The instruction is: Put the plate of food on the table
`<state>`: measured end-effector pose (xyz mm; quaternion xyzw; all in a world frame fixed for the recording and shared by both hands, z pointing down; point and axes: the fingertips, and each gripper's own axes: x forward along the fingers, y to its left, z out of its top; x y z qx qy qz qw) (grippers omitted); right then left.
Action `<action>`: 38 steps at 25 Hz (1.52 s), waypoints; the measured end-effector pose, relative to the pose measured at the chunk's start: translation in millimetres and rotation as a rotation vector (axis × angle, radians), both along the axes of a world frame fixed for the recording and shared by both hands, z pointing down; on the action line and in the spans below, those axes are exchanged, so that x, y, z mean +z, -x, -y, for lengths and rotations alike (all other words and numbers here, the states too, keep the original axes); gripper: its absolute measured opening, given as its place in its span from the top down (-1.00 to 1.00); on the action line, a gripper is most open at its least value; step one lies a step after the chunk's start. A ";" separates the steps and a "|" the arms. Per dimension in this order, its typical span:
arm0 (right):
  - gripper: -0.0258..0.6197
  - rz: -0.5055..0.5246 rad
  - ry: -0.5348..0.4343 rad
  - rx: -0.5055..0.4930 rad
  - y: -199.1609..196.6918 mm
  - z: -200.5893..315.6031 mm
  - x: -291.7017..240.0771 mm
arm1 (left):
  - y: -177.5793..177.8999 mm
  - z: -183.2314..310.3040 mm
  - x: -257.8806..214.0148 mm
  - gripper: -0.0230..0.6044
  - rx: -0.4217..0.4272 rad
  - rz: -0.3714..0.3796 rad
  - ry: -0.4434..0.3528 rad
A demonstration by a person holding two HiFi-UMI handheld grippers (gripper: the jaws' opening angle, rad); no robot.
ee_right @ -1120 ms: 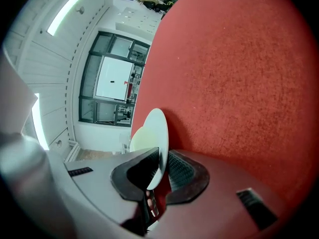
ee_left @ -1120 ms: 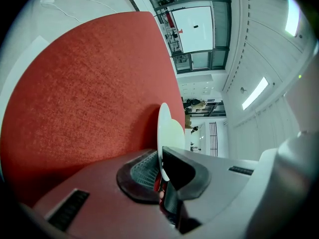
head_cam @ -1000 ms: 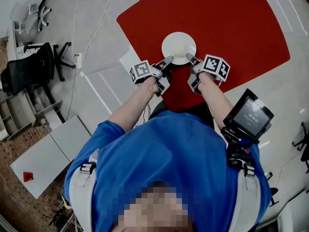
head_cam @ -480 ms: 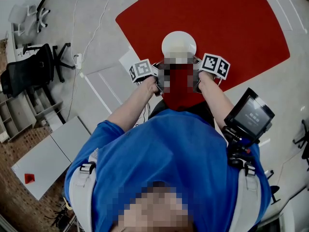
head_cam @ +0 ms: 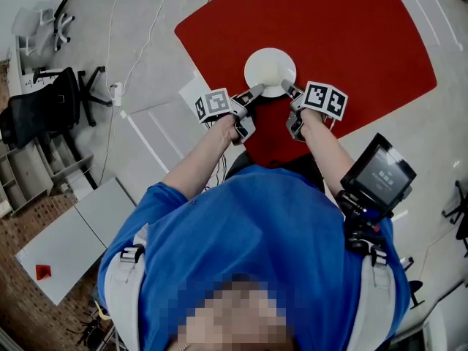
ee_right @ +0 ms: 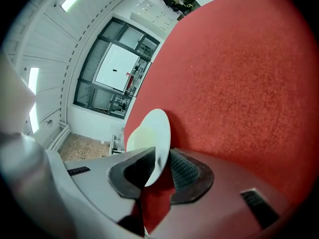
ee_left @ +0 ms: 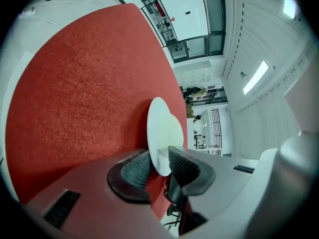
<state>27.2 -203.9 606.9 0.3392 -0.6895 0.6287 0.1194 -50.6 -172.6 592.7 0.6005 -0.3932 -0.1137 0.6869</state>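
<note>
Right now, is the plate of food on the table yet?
Nearly done. The plate already lies on the red table. In hand: its rim sits between both tongs. The left tongs have just been opening and show a gap beside the rim, and the right tongs look loose too. Left to do: pull both tongs away from the plate.

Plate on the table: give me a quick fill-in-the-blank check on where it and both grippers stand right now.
1. The white plate rests on the ___ table.
2. The left gripper, whose jaws have just been opening, has the plate's ___ between its pads.
3. In the head view, the right gripper reaches the plate from its lower ___ side.

Missing words: red; rim; right.
</note>
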 end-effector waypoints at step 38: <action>0.73 -0.014 -0.018 0.035 -13.2 14.1 13.0 | -15.5 -23.7 10.6 0.22 0.605 0.252 -0.048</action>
